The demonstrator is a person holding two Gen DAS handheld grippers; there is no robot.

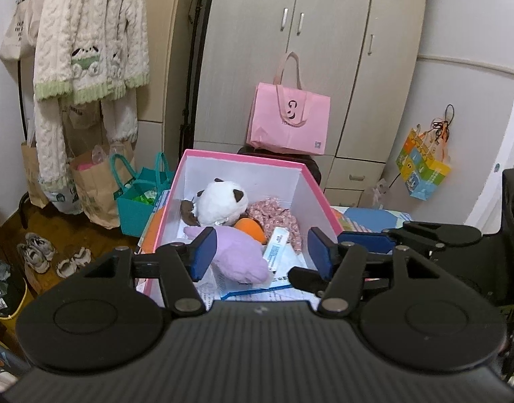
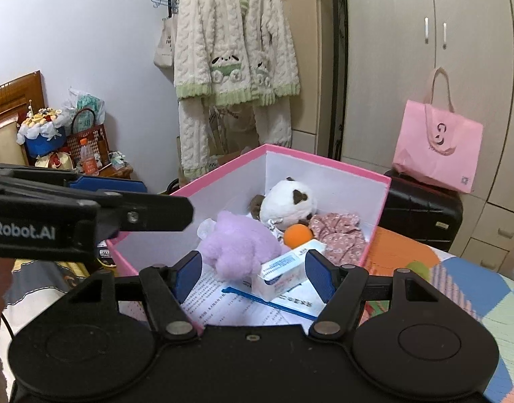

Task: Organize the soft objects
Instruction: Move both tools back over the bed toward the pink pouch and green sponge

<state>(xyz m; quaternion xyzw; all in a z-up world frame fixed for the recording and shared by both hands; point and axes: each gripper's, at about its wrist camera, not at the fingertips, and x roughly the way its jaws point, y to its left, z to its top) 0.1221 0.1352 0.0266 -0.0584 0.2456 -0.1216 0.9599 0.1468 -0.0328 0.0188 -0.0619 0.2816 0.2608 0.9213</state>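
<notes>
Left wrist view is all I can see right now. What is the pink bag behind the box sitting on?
Observer: In the right wrist view, the pink bag rests on a black suitcase just behind the pink box.
Operator: Anything further left of the box that I'm missing?
Observer: Yes, a bouquet stands there beside a wooden headboard.
Operator: And how does the right claw stand?
Observer: The right claw is open over the near end of the box. The small white carton shows in its gap, and neither pad is on it.
</notes>
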